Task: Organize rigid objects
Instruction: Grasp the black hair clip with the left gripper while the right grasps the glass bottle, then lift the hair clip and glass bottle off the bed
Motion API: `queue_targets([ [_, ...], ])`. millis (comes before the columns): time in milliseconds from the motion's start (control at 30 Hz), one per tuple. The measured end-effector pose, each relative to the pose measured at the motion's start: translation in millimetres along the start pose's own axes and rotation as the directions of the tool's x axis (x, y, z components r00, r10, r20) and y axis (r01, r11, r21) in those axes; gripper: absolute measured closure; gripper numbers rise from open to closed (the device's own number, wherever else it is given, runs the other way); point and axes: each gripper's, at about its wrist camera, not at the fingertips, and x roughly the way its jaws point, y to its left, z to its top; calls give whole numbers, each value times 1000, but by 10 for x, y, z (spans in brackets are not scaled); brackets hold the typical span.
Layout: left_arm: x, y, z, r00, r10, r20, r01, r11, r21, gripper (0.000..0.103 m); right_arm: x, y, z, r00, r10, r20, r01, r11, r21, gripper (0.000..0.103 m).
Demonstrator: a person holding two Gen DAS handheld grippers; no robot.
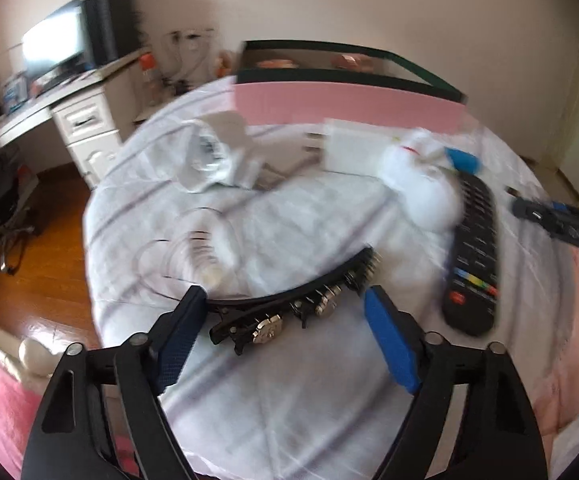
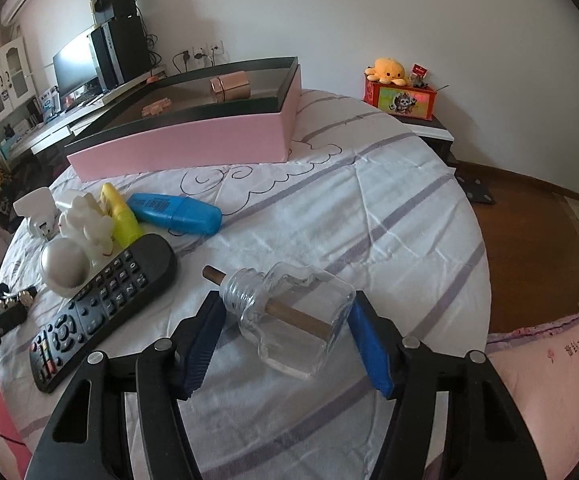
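In the left wrist view my left gripper (image 1: 285, 300) is open around a black hair comb with metal studs (image 1: 297, 300) lying on the white sheet; the fingers stand beside it, apart. In the right wrist view my right gripper (image 2: 285, 308) is open around a clear glass bottle with a wooden stick (image 2: 289, 316) lying on the sheet. A pink box with a dark inside (image 2: 193, 148) stands at the back and holds a copper tin (image 2: 229, 86). It also shows in the left wrist view (image 1: 349, 106).
A black remote (image 2: 101, 300), a blue case (image 2: 175, 210), a yellow object (image 2: 119, 216), white figures (image 2: 85, 220) and a white plug (image 2: 35, 208) lie left of the bottle. A clear bottle (image 1: 197, 252) and white camera-like object (image 1: 213, 156) lie beyond the comb. The bed edge drops to wooden floor.
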Motion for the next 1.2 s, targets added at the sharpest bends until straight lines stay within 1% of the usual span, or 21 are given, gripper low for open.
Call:
queue_targets([
  [33, -38, -25, -12, 999, -43, 9, 43, 998, 45, 10, -5, -2, 0, 1000, 3, -3, -3, 1000, -1, 39],
  [67, -63, -21, -16, 998, -54, 26, 52, 996, 76, 8, -11, 4, 6, 1000, 4, -3, -4, 1000, -2, 39],
  [133, -109, 24, -18, 996, 5, 84, -16, 990, 137, 2, -16, -13, 0, 1000, 13, -5, -13, 1000, 0, 39],
  [167, -105, 52, -5, 995, 21, 100, -36, 988, 148, 2, -17, -15, -2, 1000, 14, -3, -14, 1000, 0, 39],
  [233, -54, 151, 24, 994, 14, 111, -31, 988, 151, 3, -2, -20, 3, 1000, 19, -4, -19, 1000, 0, 39],
  [267, -36, 177, 33, 994, 8, 111, -24, 989, 147, 6, 4, -24, 5, 1000, 18, -4, -18, 1000, 0, 39],
  [300, -23, 190, 34, 993, -13, 116, -4, 989, 146, 20, 9, -22, 14, 1000, 17, -5, -17, 1000, 1, 39],
  [333, 1, 190, 26, 993, -51, 107, 35, 988, 150, 37, 17, -19, 22, 1000, 15, -7, -15, 1000, 2, 39],
  [400, 37, 156, 11, 994, -83, 65, 73, 987, 140, 54, 22, -15, 24, 1000, 11, -9, -11, 1000, 1, 39],
  [467, 33, 109, 3, 996, -45, 72, 35, 991, 129, 58, 30, -9, 32, 1000, 6, -11, -6, 1000, 3, 39],
  [500, 37, 104, 21, 997, -32, 66, 26, 995, 100, 62, 29, -4, 32, 1000, 3, -11, -3, 1000, 4, 38],
  [533, 36, 136, 58, 998, -10, 60, 9, 1000, 26, 69, 30, 4, 33, 1000, -2, -11, 2, 1000, 4, 38],
  [633, 72, 234, 121, 998, 53, 44, -46, 988, -144, 76, 25, 18, 22, 1000, -11, -10, 11, 1000, 12, 38],
  [667, 88, 249, 137, 998, 55, 37, -47, 983, -176, 76, 21, 29, 22, 1000, -7, -10, 7, 1000, 13, 38],
  [700, 94, 242, 135, 997, 66, 35, -58, 982, -182, 73, 17, 38, 23, 1000, 0, -8, 0, 1000, 9, 38],
  [767, 107, 154, 130, 998, 61, 34, -57, 991, -122, 59, 13, 45, 20, 1000, 11, -8, -11, 1000, -3, 38],
  [800, 102, 118, 115, 999, 40, 37, -37, 996, -82, 43, 14, 36, 23, 1000, 14, -7, -14, 1000, -9, 38],
  [833, 95, 97, 89, 999, 30, 40, -28, 998, -52, 37, 15, 20, 30, 1000, 19, -4, -19, 1000, -12, 38],
  [967, 61, 125, 11, 997, 29, 65, -28, 999, -20, 37, 37, -27, 63, 1000, 12, -2, -12, 999, -36, 38],
  [1100, 63, 128, 7, 997, 20, 77, -20, 1000, 6, 42, 102, -17, 121, 1000, -11, -5, 10, 998, -68, 38],
  [1200, 88, 155, 7, 996, 3, 94, -3, 1000, -1, 43, 134, 2, 132, 1000, -25, -2, 25, 997, -73, 34],
])
